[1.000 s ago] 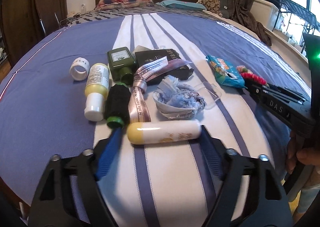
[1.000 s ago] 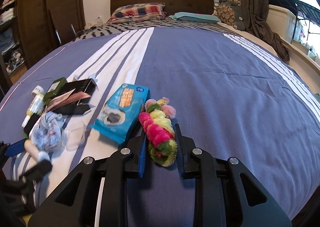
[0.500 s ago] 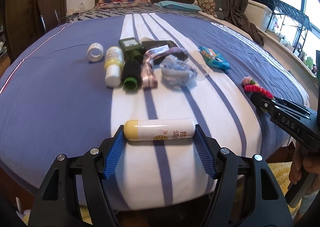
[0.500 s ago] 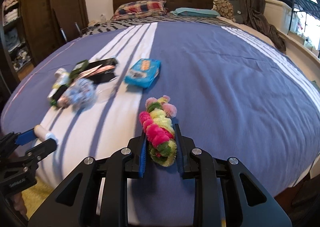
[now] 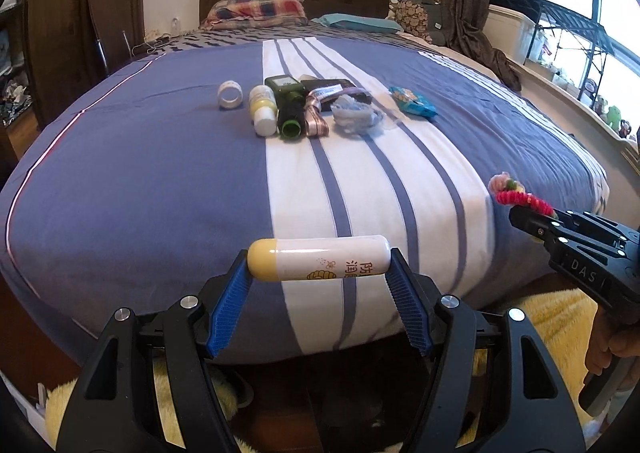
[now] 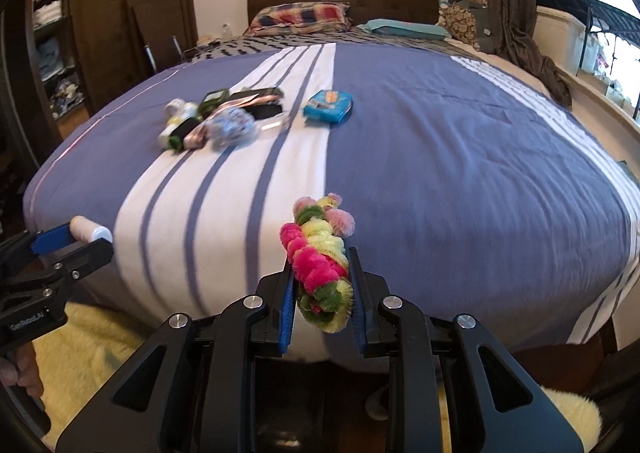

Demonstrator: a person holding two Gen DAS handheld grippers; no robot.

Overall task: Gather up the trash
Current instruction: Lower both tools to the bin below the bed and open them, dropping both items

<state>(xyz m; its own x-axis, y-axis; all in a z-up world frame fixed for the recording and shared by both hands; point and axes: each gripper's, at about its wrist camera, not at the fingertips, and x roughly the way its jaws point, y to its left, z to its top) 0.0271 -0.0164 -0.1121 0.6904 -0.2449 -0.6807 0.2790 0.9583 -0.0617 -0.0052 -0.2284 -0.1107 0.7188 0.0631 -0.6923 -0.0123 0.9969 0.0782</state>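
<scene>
My left gripper (image 5: pixel 318 273) is shut on a white tube with a yellow cap (image 5: pixel 318 259), held crosswise off the foot of the bed; it also shows in the right wrist view (image 6: pixel 88 231). My right gripper (image 6: pixel 322 285) is shut on a fuzzy pink, yellow and green pipe-cleaner bundle (image 6: pixel 320 253), seen from the side in the left wrist view (image 5: pixel 520 199). More trash lies in a cluster mid-bed: a tape roll (image 5: pixel 230 94), a yellow bottle (image 5: pixel 263 109), a green bottle (image 5: pixel 289 109), crumpled blue tissue (image 5: pixel 352 115), a blue snack pack (image 5: pixel 412 102).
The bed has a blue cover with white stripes (image 5: pixel 160 173). A yellow fluffy rug (image 6: pixel 100 341) lies on the floor below the bed's foot. Pillows (image 5: pixel 256 9) and a headboard are at the far end; a wardrobe stands left, a window shelf right.
Both grippers have pulled back from the item cluster to beyond the foot of the bed, each still holding its object. The left gripper closed on the tube and lifted it off the bed.
</scene>
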